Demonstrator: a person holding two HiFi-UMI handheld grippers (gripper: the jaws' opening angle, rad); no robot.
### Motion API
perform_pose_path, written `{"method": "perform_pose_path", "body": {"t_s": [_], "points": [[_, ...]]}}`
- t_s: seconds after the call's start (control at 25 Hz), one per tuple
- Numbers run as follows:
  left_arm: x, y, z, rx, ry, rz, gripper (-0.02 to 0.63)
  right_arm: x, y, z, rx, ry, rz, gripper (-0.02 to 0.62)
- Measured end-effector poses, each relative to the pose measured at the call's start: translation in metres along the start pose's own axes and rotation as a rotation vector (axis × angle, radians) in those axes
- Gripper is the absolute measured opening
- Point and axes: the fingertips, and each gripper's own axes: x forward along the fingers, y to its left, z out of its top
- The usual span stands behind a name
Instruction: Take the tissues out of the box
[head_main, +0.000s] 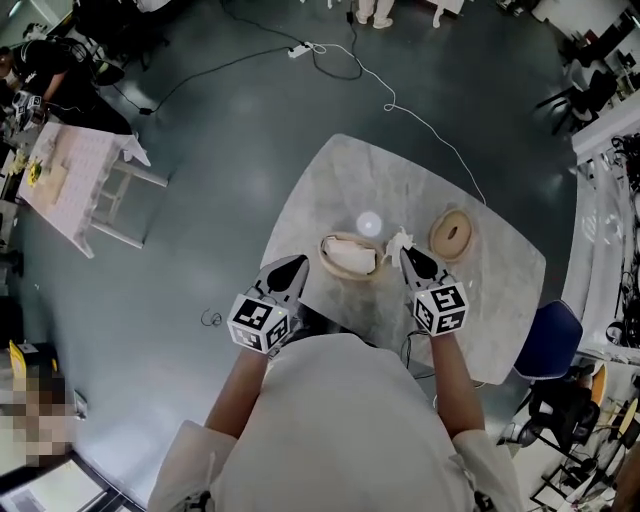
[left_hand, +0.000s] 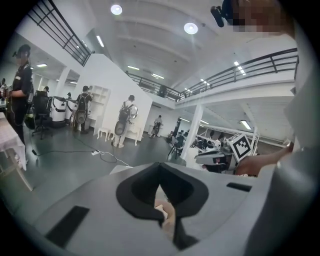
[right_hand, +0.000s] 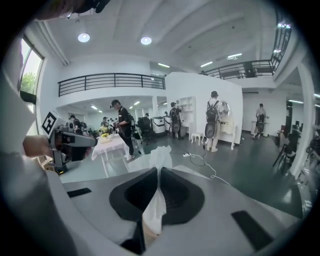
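On the marble table (head_main: 330, 180) stands a round beige tissue box (head_main: 349, 257) with white tissue showing in its top. My right gripper (head_main: 406, 254) is just right of the box, shut on a white tissue (head_main: 398, 242) lifted clear of it. In the right gripper view the tissue (right_hand: 161, 156) sticks up past the closed tips of my right gripper (right_hand: 157, 171) and hangs down between them. My left gripper (head_main: 299, 264) hovers just left of the box. In the left gripper view its tips (left_hand: 160, 166) meet, and a beige bit shows through the gap behind them.
A round wooden ring (head_main: 452, 233) lies on the table to the right of the box. A blue chair (head_main: 548, 340) stands at the table's right edge. A white cable (head_main: 400, 105) runs across the floor beyond it, and a cloth-covered table (head_main: 75, 185) stands far left.
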Motion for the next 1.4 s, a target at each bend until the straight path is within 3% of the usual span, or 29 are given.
{"method": "perform_pose_path", "body": {"t_s": [0.72,1.08,1.4], "points": [[-0.010,-0.044,0.069,0.074,-0.127,-0.064,0.008,-0.121,-0.012,0.103,0.037,-0.317,-0.086,0.043],[-0.016,-0.058,0.084,0.094,-0.166,-0.065,0.008,-0.156,-0.016,0.122,0.027,-0.406,-0.116,0.043],[-0.019,-0.062,0.088,0.096,-0.171,-0.047,0.008,-0.164,-0.019,0.126,0.027,-0.425,-0.117,0.043]]}}
